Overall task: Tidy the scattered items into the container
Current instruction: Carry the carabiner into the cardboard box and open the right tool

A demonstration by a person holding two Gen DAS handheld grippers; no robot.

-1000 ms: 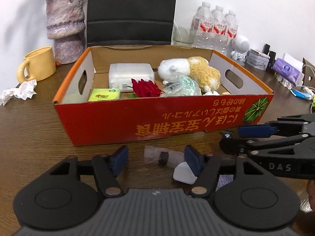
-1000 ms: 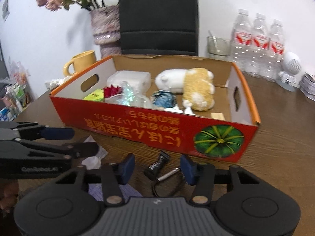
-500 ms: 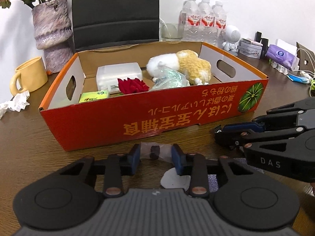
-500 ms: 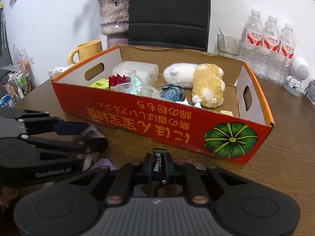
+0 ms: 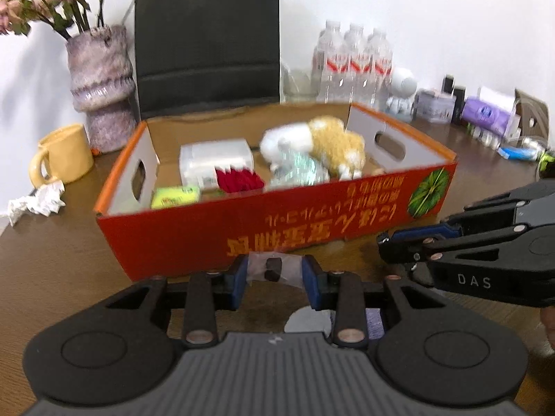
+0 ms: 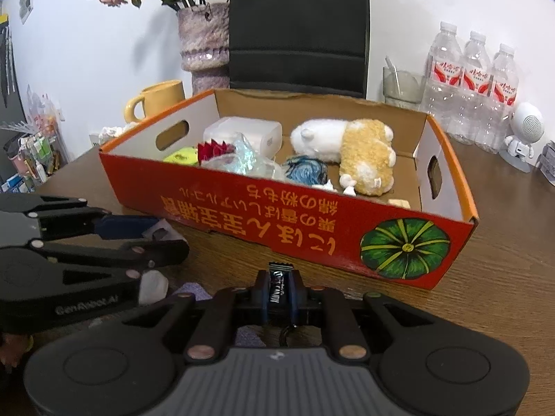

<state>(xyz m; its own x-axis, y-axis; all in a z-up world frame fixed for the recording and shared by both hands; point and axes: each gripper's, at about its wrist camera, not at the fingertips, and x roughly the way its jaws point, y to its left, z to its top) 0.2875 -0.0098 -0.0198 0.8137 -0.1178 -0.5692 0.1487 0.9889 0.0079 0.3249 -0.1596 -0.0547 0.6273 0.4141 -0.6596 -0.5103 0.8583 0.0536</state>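
The left gripper, held low in front of the red cardboard box's long near wall, is clenched on a clear wrapper with a dark sweet inside, lifted off the desk. To its right, the right gripper is clamped tight on a black candy packet, also just short of that near wall. Inside the box lie a green packet, a red flower, a white plastic case and a white-and-tan plush toy toward its far right corner.
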